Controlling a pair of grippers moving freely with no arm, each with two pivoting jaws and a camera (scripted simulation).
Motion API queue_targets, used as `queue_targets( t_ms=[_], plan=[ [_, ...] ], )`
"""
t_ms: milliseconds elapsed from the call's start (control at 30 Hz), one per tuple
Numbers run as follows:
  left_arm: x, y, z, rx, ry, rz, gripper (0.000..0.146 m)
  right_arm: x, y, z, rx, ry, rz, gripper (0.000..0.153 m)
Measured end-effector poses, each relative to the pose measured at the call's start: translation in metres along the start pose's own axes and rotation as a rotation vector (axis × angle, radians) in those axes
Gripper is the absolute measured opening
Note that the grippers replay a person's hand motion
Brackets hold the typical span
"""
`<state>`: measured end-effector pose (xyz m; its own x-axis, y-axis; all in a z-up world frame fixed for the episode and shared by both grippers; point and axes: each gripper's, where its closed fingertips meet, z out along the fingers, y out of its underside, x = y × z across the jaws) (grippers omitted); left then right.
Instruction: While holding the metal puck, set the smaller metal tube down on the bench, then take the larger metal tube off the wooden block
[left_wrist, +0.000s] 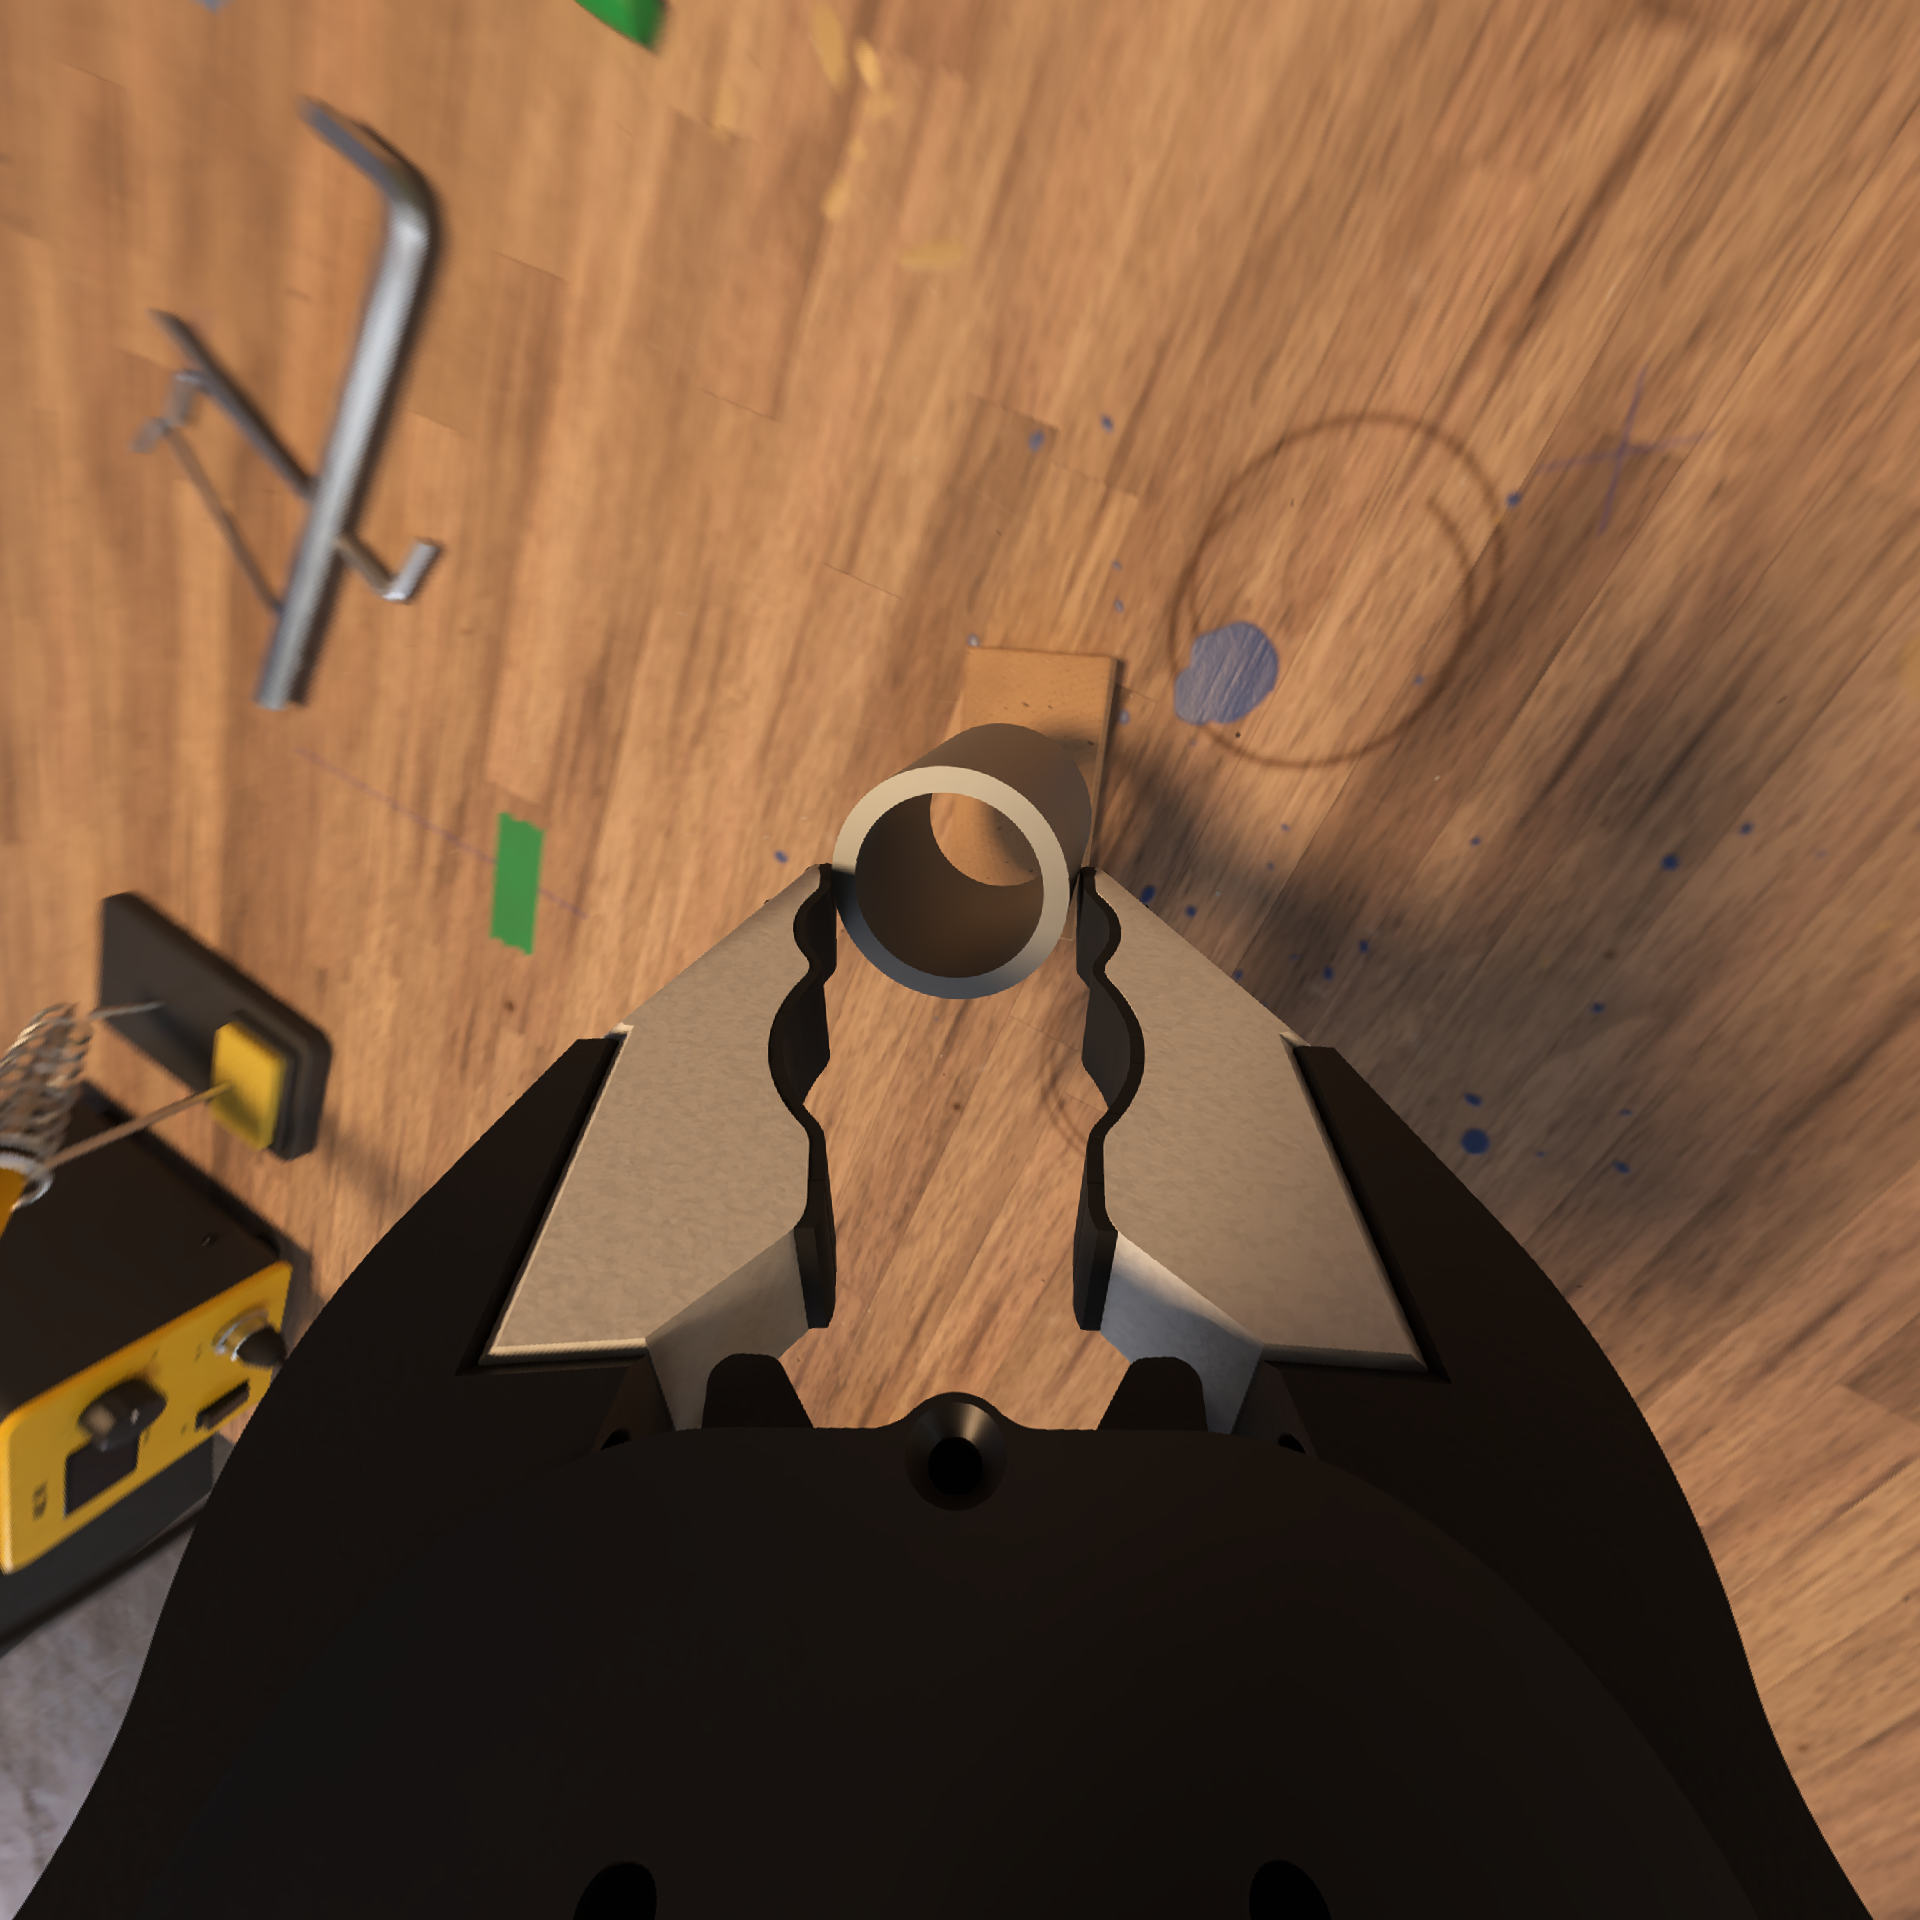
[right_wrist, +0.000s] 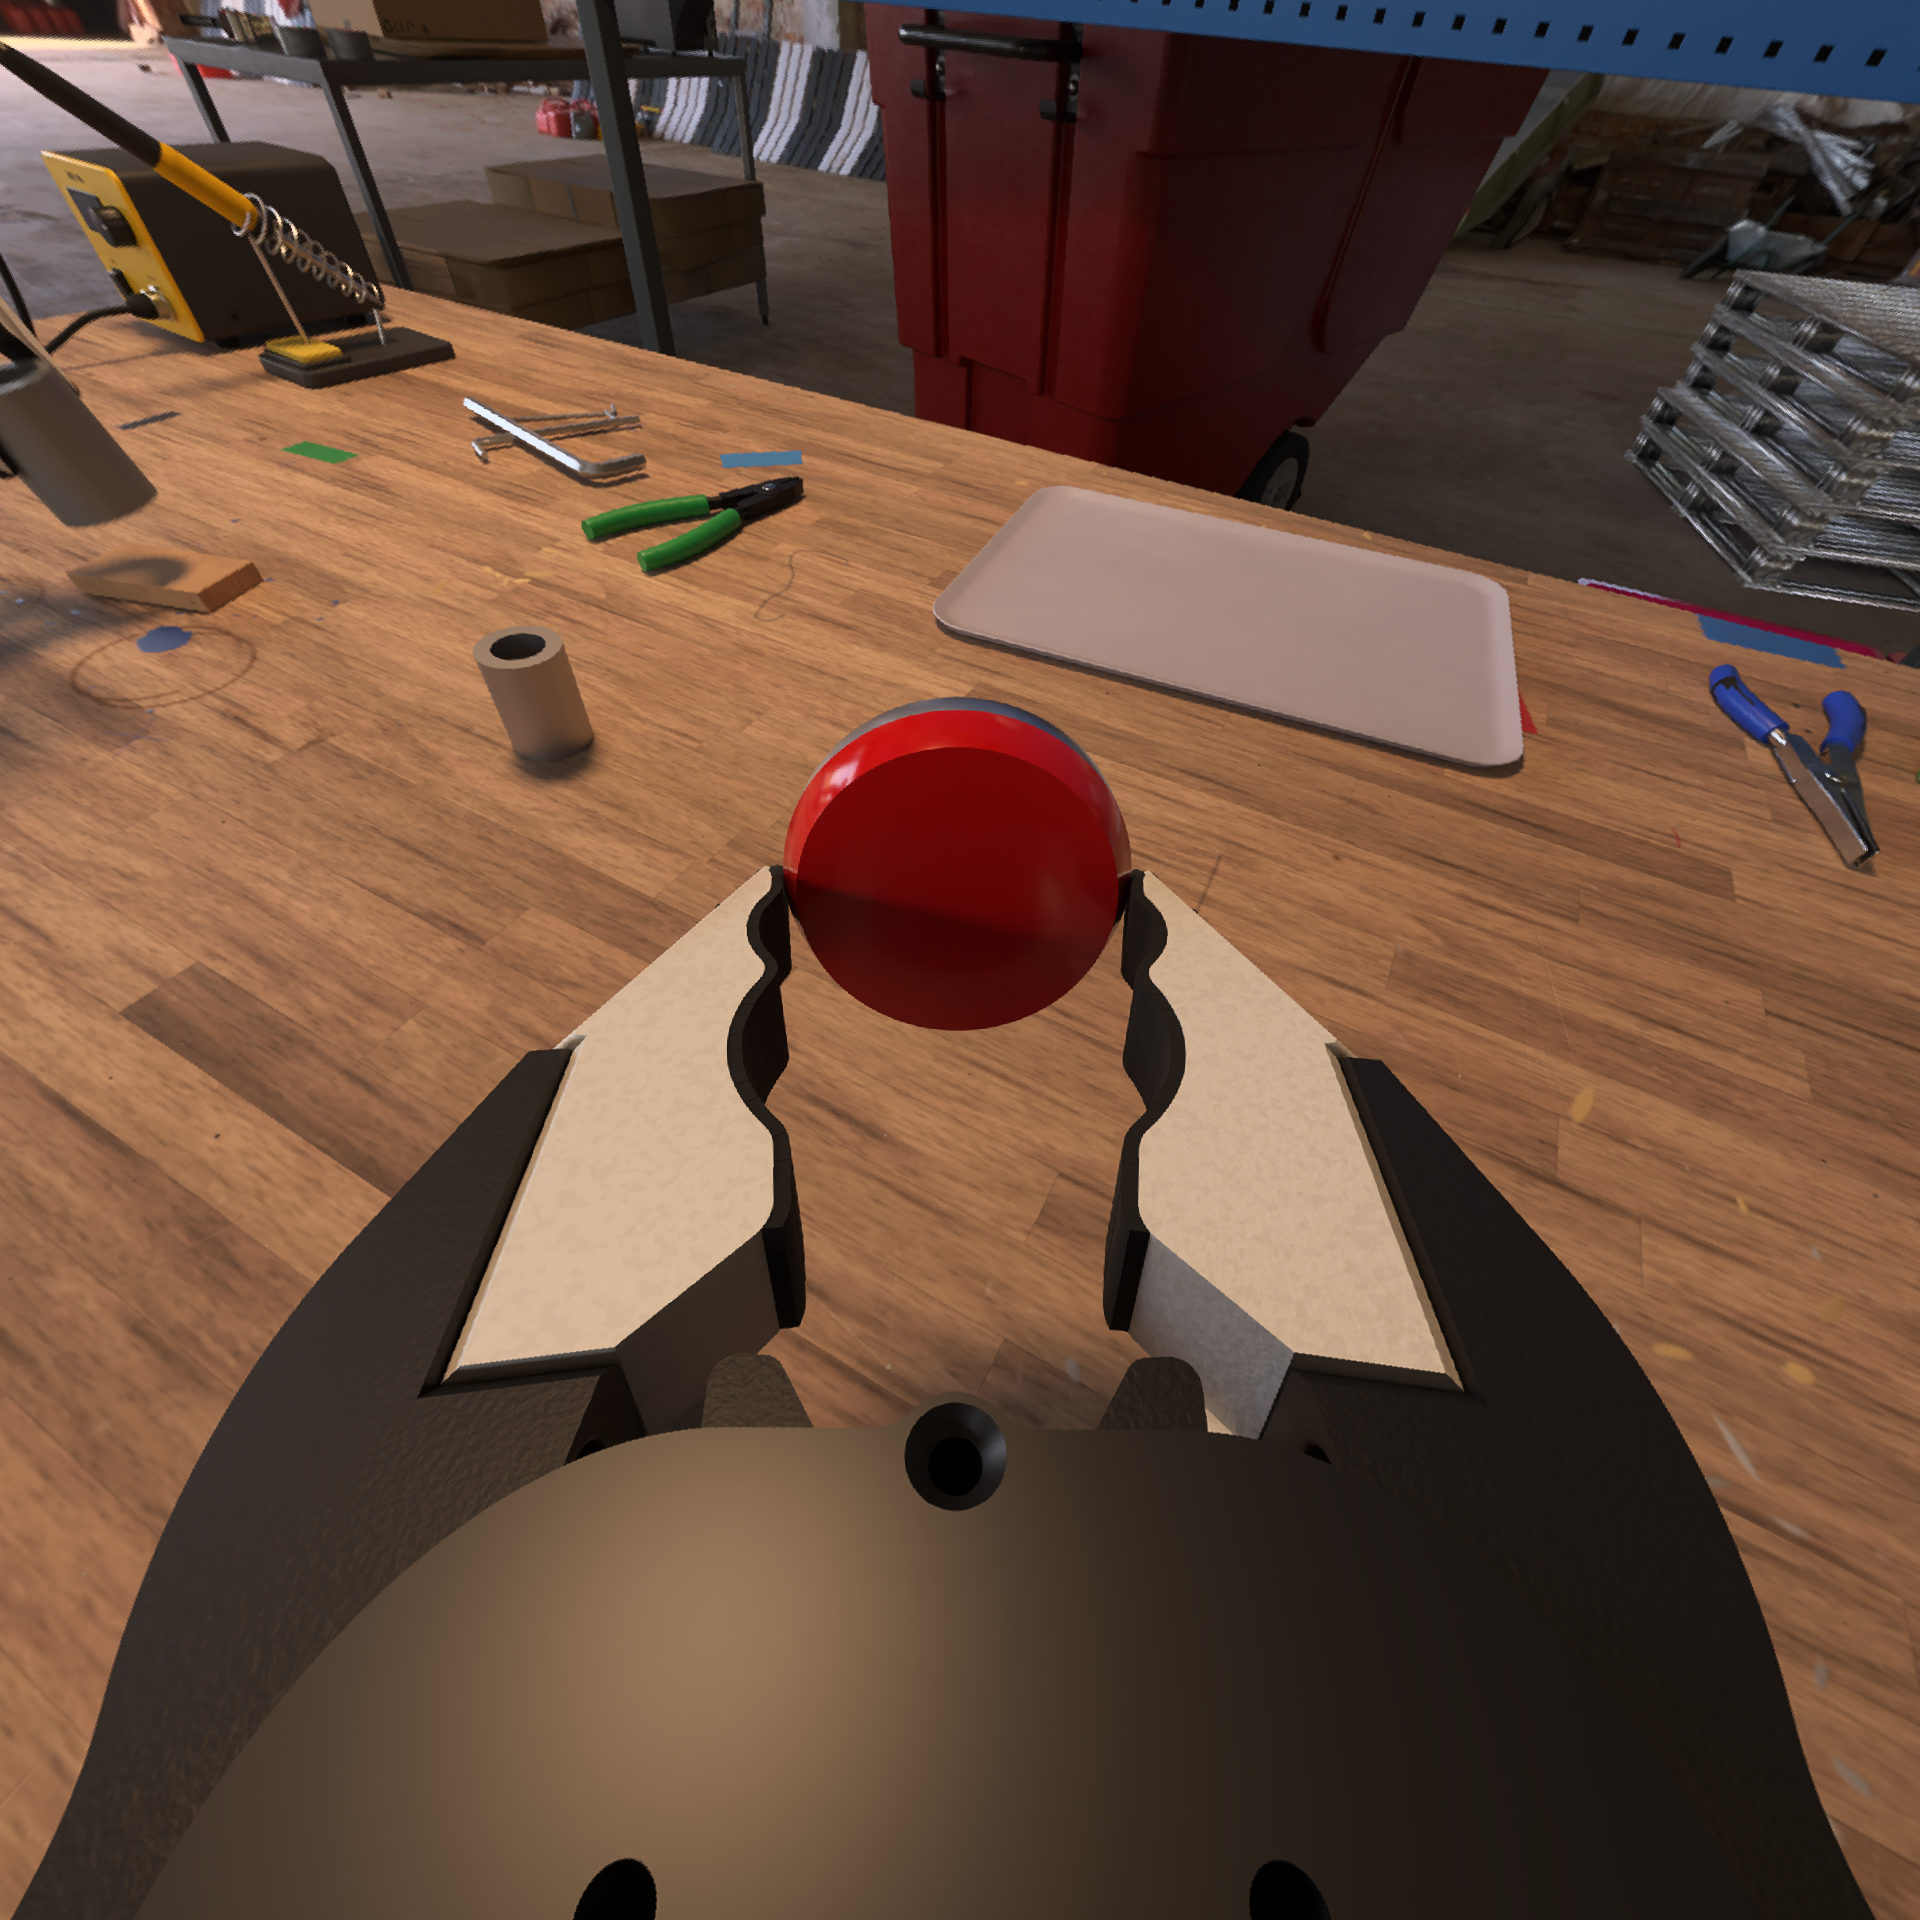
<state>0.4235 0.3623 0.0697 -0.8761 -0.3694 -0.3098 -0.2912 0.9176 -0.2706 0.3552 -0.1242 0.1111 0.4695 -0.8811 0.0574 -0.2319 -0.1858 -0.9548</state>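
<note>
My left gripper (left_wrist: 954, 883) is shut on the larger metal tube (left_wrist: 1023, 774), held open end toward the camera above the wooden block (left_wrist: 1039, 691). In the right wrist view this tube (right_wrist: 73, 457) hangs clear above the block (right_wrist: 166, 582) at the far left. The smaller metal tube (right_wrist: 535, 691) stands upright on the bench (right_wrist: 416, 935), apart from both grippers. My right gripper (right_wrist: 956, 894) is shut on the metal puck (right_wrist: 956, 873), a round disc that looks red, held above the bench.
Hex keys (right_wrist: 561, 442) and green-handled pliers (right_wrist: 686, 520) lie at the back. A soldering station (right_wrist: 156, 239) stands at the back left. A beige tray (right_wrist: 1247, 623) lies to the right, with blue-handled pliers (right_wrist: 1808, 758) beyond. A red bin (right_wrist: 1143, 229) stands behind the bench.
</note>
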Motion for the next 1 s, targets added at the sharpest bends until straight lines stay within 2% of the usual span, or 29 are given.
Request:
queue_targets(
  t_ms=[200,300,400,533,667,800,1000],
  plan=[
    [0.01,-0.028,-0.076,0.281,-0.18,-0.133,0.046,-0.002,-0.009,-0.001,0.028,-0.024,-0.001,0.065],
    [0.042,-0.055,-0.109,0.461,-0.259,-0.22,0.046,-0.006,-0.012,-0.001,0.042,-0.038,-0.005,0.065],
    [0.093,-0.083,-0.123,0.604,-0.308,-0.311,0.046,-0.012,-0.011,-0.003,0.054,-0.049,-0.005,0.065],
    [0.163,-0.118,-0.118,0.788,-0.315,-0.45,0.046,-0.015,-0.002,-0.007,0.042,-0.052,0.0,0.065],
    [0.204,-0.143,-0.098,0.907,-0.257,-0.599,0.046,-0.012,0.003,-0.014,0.033,-0.047,0.002,0.065],
    [0.22,-0.153,-0.074,0.855,-0.204,-0.611,0.046,-0.007,0.004,-0.019,0.033,-0.04,-0.012,0.065],
    [0.224,-0.169,-0.06,0.791,-0.105,-0.597,0.046,-0.001,0.004,-0.025,0.048,-0.024,0.008,0.065]
  ],
)
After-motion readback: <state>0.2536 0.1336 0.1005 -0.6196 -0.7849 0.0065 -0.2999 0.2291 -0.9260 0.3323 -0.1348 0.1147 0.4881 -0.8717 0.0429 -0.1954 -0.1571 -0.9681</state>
